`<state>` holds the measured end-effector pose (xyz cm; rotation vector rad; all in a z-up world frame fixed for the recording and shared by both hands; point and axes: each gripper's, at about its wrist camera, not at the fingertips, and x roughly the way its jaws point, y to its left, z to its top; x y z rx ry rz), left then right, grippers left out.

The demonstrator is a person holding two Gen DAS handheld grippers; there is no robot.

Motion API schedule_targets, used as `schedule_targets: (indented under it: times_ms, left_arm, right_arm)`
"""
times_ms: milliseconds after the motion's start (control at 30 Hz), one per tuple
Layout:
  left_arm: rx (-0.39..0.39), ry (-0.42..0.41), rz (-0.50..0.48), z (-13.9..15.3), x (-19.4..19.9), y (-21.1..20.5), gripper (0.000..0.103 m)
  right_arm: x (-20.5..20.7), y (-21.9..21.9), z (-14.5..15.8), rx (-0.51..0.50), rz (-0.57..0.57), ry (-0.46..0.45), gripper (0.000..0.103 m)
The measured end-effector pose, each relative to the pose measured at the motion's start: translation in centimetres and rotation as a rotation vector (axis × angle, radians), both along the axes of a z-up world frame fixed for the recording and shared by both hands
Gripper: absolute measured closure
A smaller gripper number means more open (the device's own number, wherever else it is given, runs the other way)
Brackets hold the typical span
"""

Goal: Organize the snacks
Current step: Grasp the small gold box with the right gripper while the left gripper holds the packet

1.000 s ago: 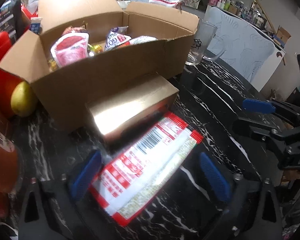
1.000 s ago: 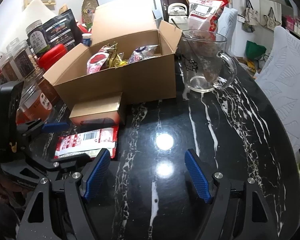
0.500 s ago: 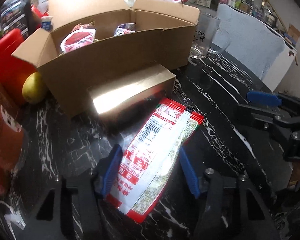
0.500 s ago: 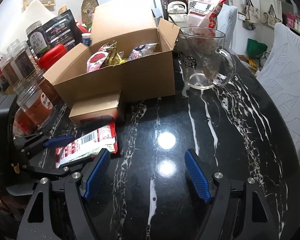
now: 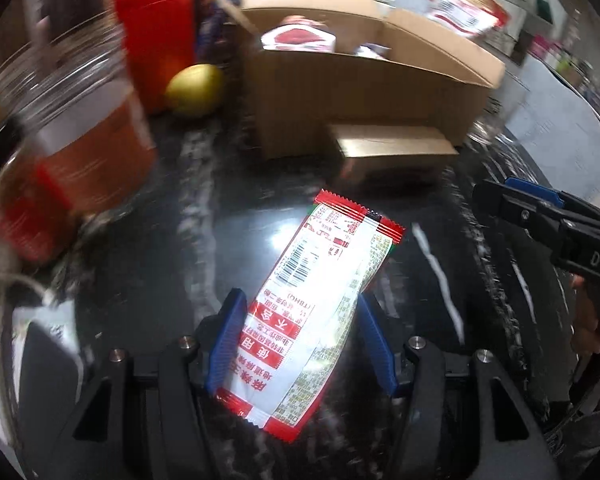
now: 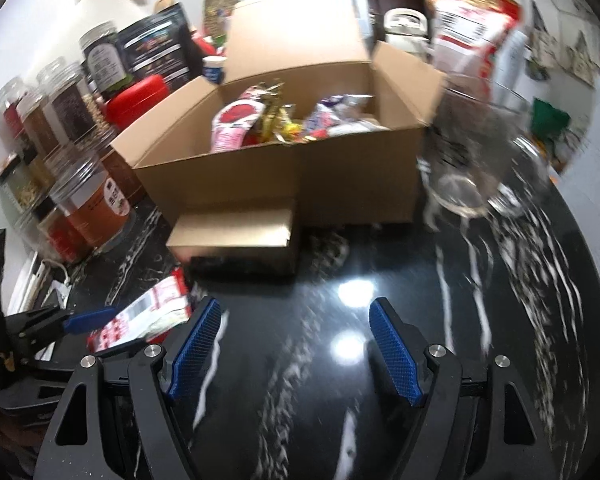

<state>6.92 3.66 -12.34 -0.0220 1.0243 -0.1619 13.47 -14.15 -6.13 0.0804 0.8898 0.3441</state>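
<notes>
A red-and-white snack packet [image 5: 328, 248] lies lengthwise between the blue pads of my left gripper [image 5: 298, 296], which is shut on its near half; the far end sticks out over the black marble table [image 5: 204, 240]. The right wrist view shows that packet [image 6: 148, 312] at lower left. An open cardboard box [image 6: 284, 176] with several snacks inside stands behind, and a small gold box [image 6: 232, 228] rests against its front wall. My right gripper [image 6: 296, 304] is open over bare table with nothing between its fingers.
Several jars [image 6: 96, 208] line the left side, with a red container [image 5: 156, 40] and a yellow fruit [image 5: 196, 88] beside the box. A glass mug [image 6: 488, 160] stands right of the box, and a large snack bag [image 6: 472, 28] behind it. A white cable [image 6: 48, 280] lies at the table's left edge.
My left gripper went from wide open around the packet to shut on it, then swung and rolled left with it. The right gripper drifted slightly and stayed open.
</notes>
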Motion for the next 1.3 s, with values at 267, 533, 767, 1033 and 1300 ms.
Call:
schedule_targets:
  times_ms: [267, 533, 767, 1033, 1300]
  left_arm:
    - [0.007, -0.004, 0.075, -0.1, 0.6, 2.2, 0.046]
    - [0.008, -0.010, 0.078, -0.1, 0.7, 2.4, 0.046]
    - [-0.002, -0.009, 0.082, 0.0, 0.5, 2.6, 0.046]
    - [0.001, -0.010, 0.104, 0.0, 0.2, 3.0, 0.046]
    - [0.000, -0.016, 0.108, 0.0, 0.2, 3.1, 0.046]
  right_arm:
    - [3.4, 2.4, -1.0, -0.011, 0.087, -0.010, 0.026]
    - [3.1, 3.5, -0.8, 0.034, 0.153, -0.009, 0.030]
    - [1.3, 4.1, -0.5, 0.090, 0.200, 0.016, 0.030]
    - [-0.9, 5.0, 0.2, 0.061, 0.229, 0.001, 0.030]
    - [1.7, 5.3, 0.8, -0.111, 0.203, -0.061, 0.025]
